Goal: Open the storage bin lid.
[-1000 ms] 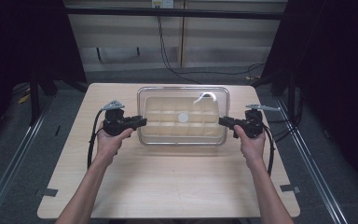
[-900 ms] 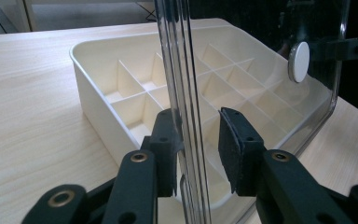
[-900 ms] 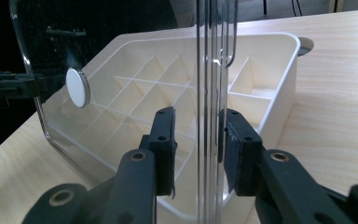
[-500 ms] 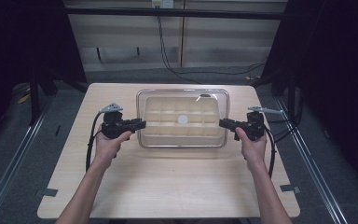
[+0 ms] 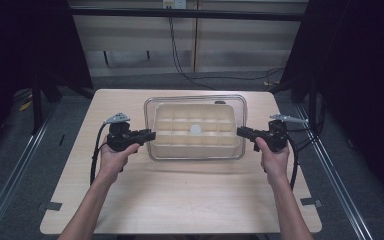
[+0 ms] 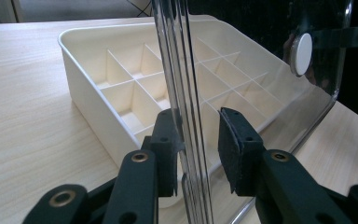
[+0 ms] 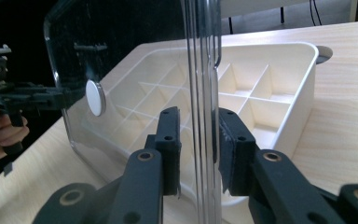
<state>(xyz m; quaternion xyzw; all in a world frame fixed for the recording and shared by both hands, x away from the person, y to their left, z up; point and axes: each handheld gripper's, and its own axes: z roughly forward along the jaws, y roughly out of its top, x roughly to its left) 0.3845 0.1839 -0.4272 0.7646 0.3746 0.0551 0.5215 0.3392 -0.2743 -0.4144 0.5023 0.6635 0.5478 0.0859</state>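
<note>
Above the cream divided tray (image 5: 195,131) at mid-table hangs a clear lid (image 5: 195,100), its white round knob (image 5: 195,129) centred. Left gripper (image 5: 149,135) brackets the lid's left edge, jaws parted, not clamped; right gripper (image 5: 241,132) likewise brackets the right edge. Bare wooden table (image 5: 180,200) surrounds the tray, widest toward the person.

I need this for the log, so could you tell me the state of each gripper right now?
Left gripper: open, jaws astride the clear lid's edge, not clamped.
Right gripper: open, jaws astride the lid's opposite edge.
</note>
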